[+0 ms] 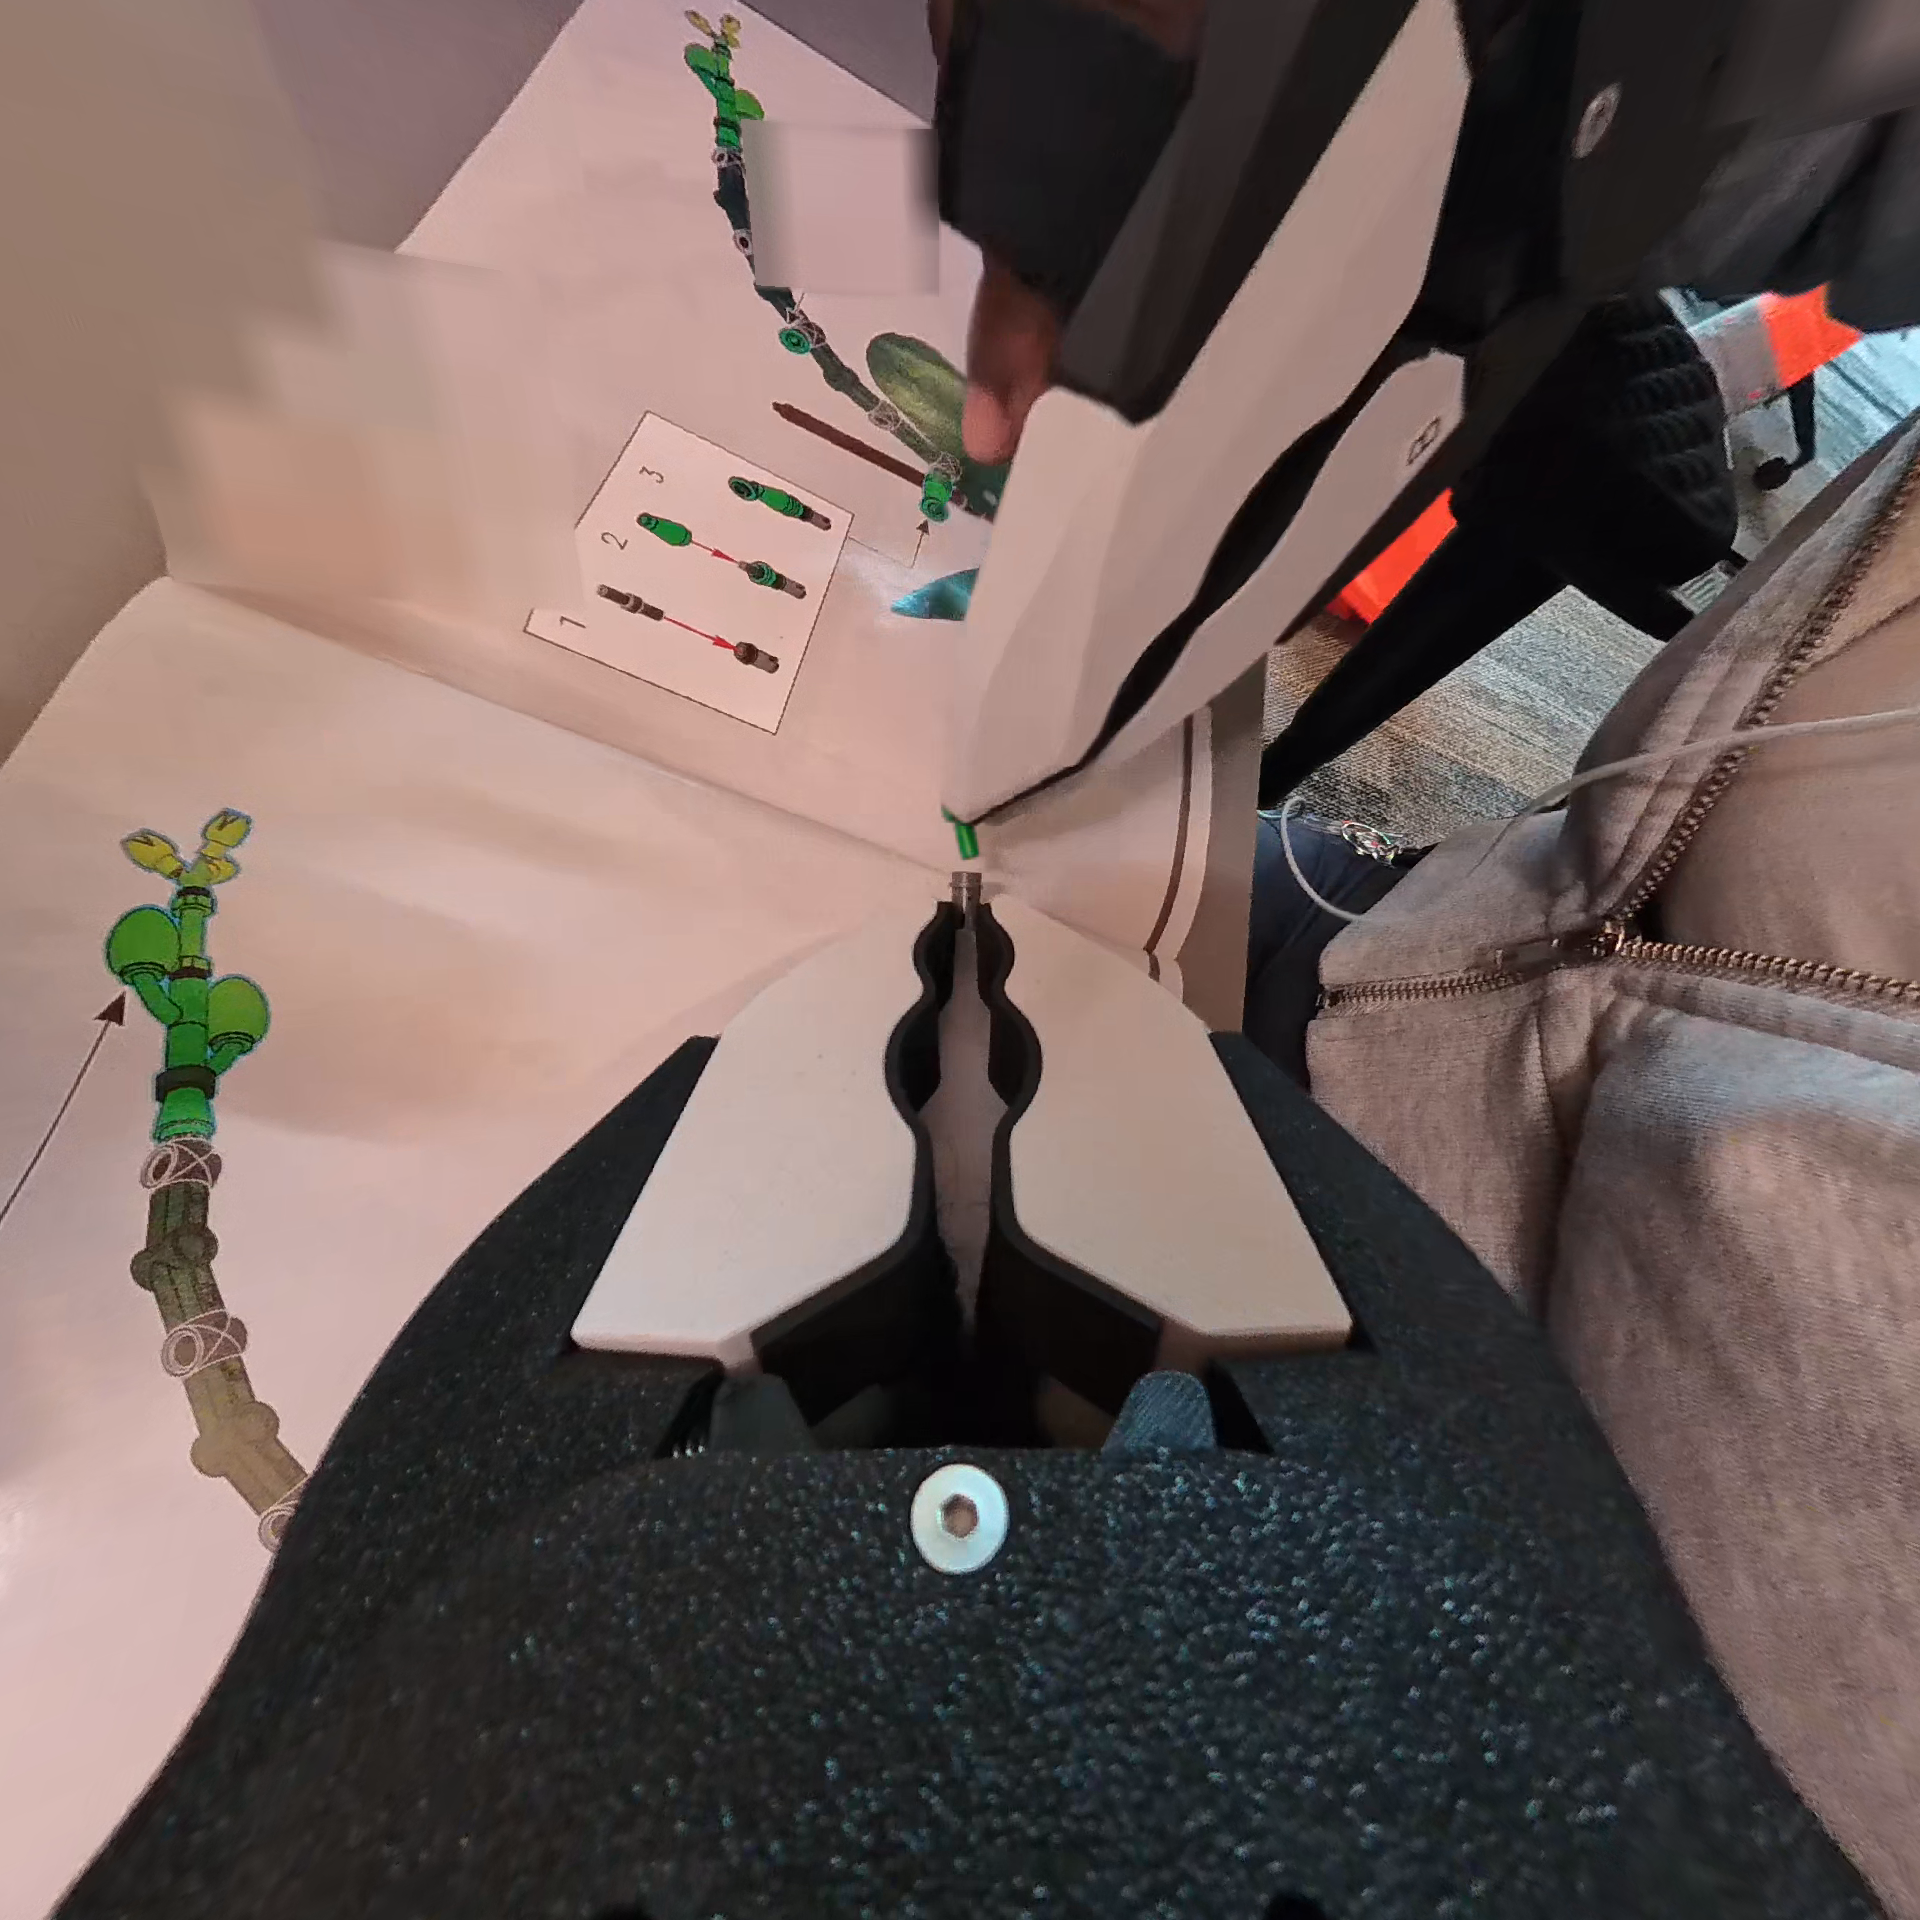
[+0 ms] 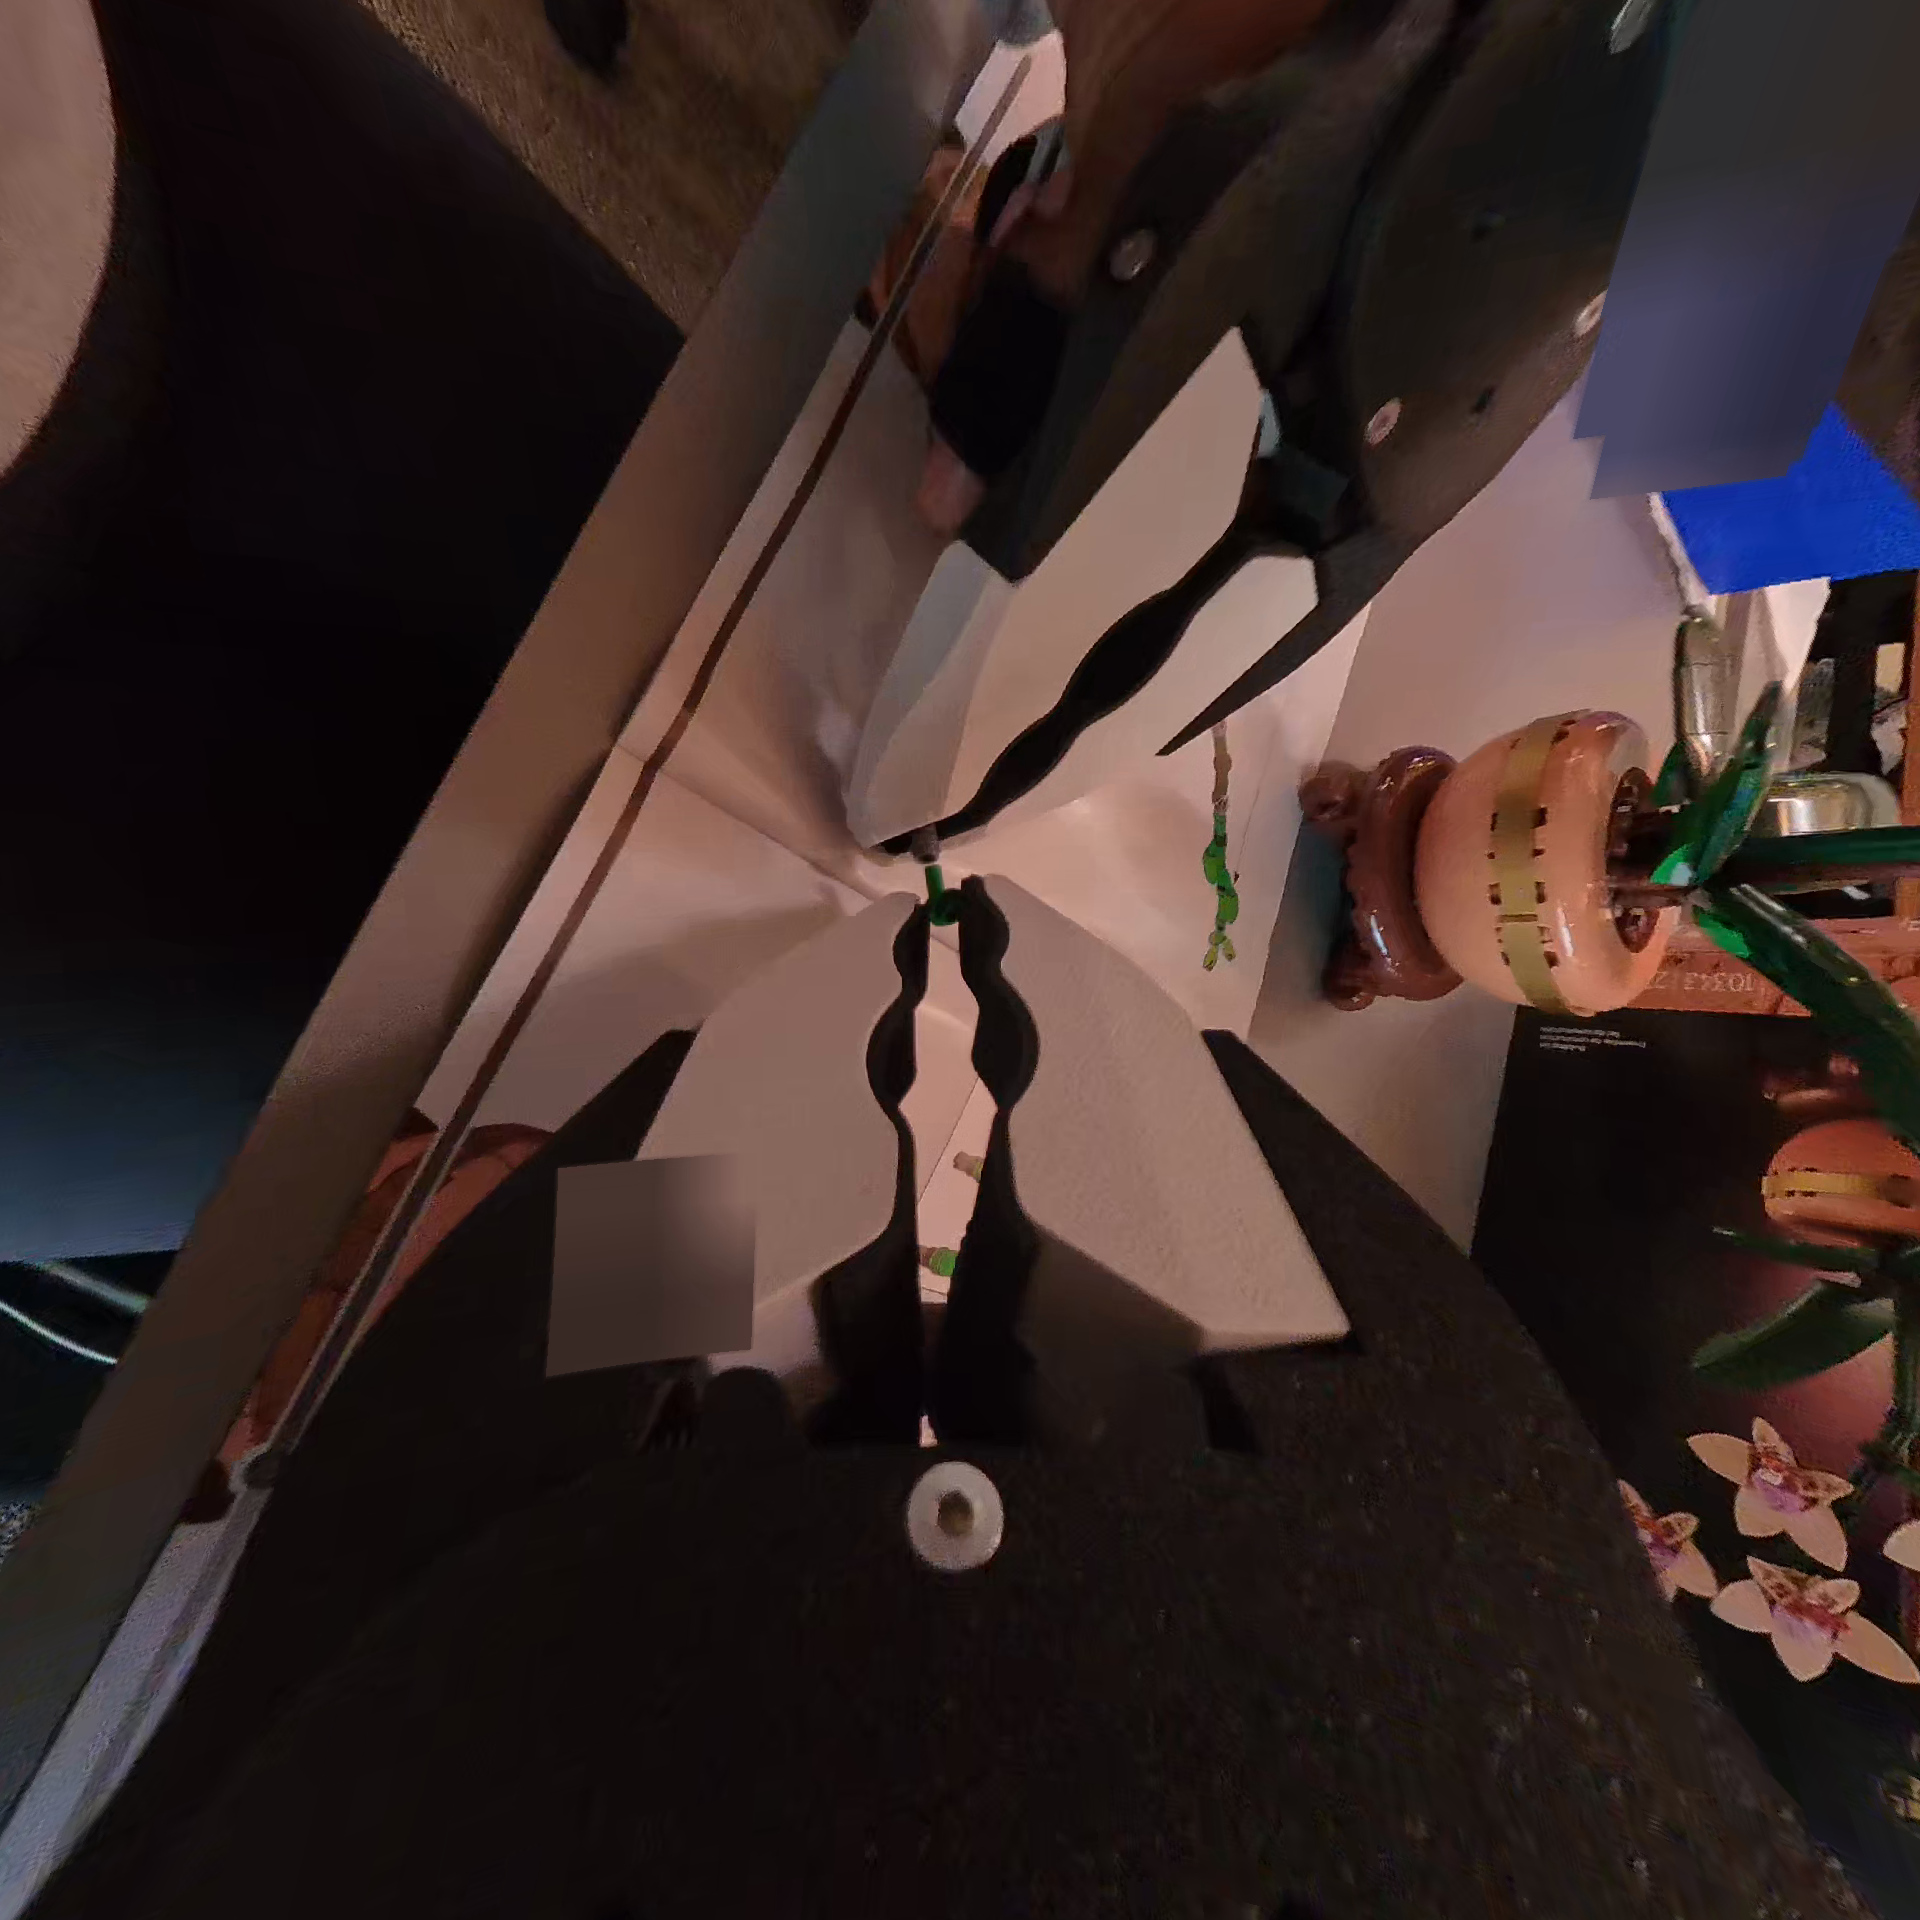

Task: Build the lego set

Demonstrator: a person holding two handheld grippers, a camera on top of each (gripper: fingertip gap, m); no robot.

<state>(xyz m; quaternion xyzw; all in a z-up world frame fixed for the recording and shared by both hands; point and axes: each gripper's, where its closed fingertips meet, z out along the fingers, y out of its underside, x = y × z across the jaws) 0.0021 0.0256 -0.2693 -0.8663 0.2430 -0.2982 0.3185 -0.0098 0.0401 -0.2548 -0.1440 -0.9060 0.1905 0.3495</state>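
A small grey pin (image 1: pixel 967 886) sticks out from the tips of the left gripper (image 1: pixel 966 914), whose 2 fingers are closed on it. Just beyond its free end, tip to tip and slightly apart, hangs a small green peg (image 1: pixel 964 837) — clamped in the tips of the right gripper (image 2: pixel 943 914), with the peg's round head between the pads and its thin stem pointing at the grey pin (image 2: pixel 921 844). Both pieces hover above an open instruction booklet (image 1: pixel 520 935) printed with green plant stems and a boxed diagram of 3 numbered steps. The booklet lies on a white table (image 2: pixel 1434 644). To the right on the table stands a pink brick-built flower pot (image 2: pixel 1507 862) with green leaves, beside a dark box (image 2: pixel 1621 1195) showing pale flowers. A person's grey zipped jacket (image 1: pixel 1662 1195) fills the near right side.
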